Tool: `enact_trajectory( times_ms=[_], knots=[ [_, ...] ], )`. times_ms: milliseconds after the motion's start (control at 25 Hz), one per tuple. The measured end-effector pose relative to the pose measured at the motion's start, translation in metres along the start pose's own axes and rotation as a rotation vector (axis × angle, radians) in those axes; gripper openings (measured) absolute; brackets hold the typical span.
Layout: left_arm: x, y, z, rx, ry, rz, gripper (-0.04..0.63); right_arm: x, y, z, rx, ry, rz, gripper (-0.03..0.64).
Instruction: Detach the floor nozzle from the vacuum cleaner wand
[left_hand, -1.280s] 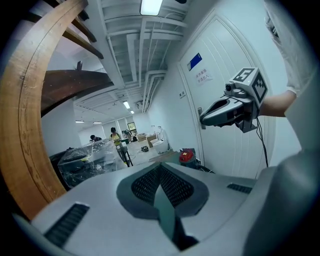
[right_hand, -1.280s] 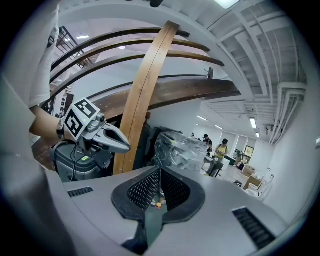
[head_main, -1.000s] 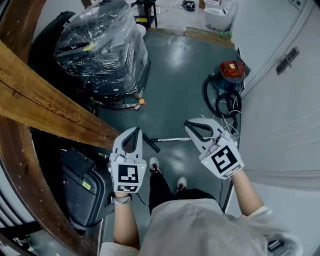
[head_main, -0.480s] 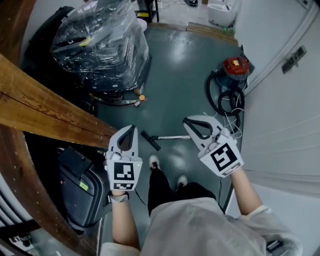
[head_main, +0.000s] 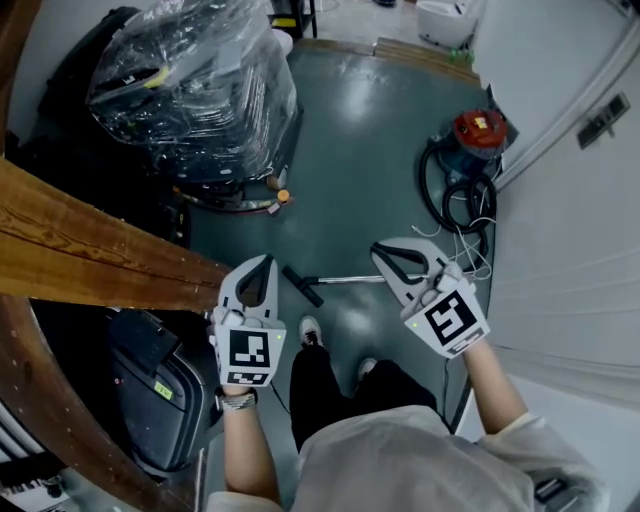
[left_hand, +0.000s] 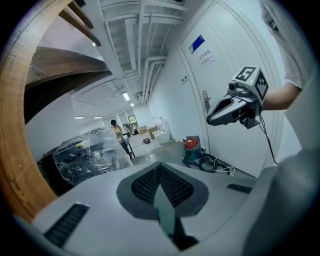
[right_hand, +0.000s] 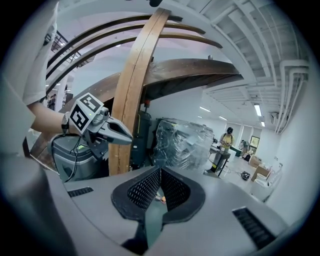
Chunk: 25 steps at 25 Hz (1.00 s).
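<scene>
A silver wand (head_main: 350, 278) lies on the grey-green floor, with a black floor nozzle (head_main: 300, 284) at its left end. Both lie just beyond my feet. The left gripper (head_main: 267, 260) hovers shut and empty above the nozzle's left side. My right gripper (head_main: 380, 250) is shut and empty too, held over the wand's right end. Neither touches the wand. Each gripper view shows its own jaws closed with nothing between them, left gripper (left_hand: 160, 166) and right gripper (right_hand: 160, 171). The red vacuum cleaner (head_main: 476, 133) with its coiled black hose (head_main: 455, 198) stands by the right wall.
A plastic-wrapped pallet load (head_main: 195, 90) stands at the back left. A curved wooden beam (head_main: 90, 250) crosses the left side, with a black case (head_main: 165, 385) under it. A white wall (head_main: 570, 250) runs along the right. A person (left_hand: 116, 131) stands far down the hall.
Both grippers have sunk a little toward the floor and stayed shut. The wand and nozzle have not moved on the floor.
</scene>
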<state>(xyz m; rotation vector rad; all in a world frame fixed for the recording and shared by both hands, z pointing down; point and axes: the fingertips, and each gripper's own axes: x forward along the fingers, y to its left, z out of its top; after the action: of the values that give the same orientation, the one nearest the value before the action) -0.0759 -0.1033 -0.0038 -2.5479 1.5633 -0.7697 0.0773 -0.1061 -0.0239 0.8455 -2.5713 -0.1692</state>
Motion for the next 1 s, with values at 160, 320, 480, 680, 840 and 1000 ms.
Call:
enact_trajectory(
  times_ms=[160, 320, 480, 680, 840, 1000],
  knots=[
    [0.021, 0.004, -0.019, 0.012, 0.0, -0.024, -0.002, 0.024, -0.004, -0.016, 0.007, -0.003, -0.004, 0.029],
    [0.041, 0.007, -0.045, 0.008, -0.001, -0.035, -0.002, 0.042, -0.006, -0.037, 0.013, -0.014, -0.008, 0.029],
    [0.06, 0.014, -0.076, -0.011, 0.003, -0.02, -0.002, 0.061, -0.005, -0.067, 0.022, -0.002, -0.014, 0.029],
    [0.08, 0.018, -0.116, -0.038, 0.01, -0.012, -0.002, 0.08, 0.001, -0.102, 0.026, 0.023, -0.016, 0.029],
    [0.094, 0.016, -0.145, -0.035, 0.017, -0.014, -0.002, 0.095, 0.008, -0.128, 0.021, 0.03, -0.016, 0.029],
    [0.105, 0.014, -0.176, -0.056, 0.024, -0.007, -0.002, 0.109, 0.014, -0.156, 0.031, 0.057, -0.032, 0.029]
  ],
)
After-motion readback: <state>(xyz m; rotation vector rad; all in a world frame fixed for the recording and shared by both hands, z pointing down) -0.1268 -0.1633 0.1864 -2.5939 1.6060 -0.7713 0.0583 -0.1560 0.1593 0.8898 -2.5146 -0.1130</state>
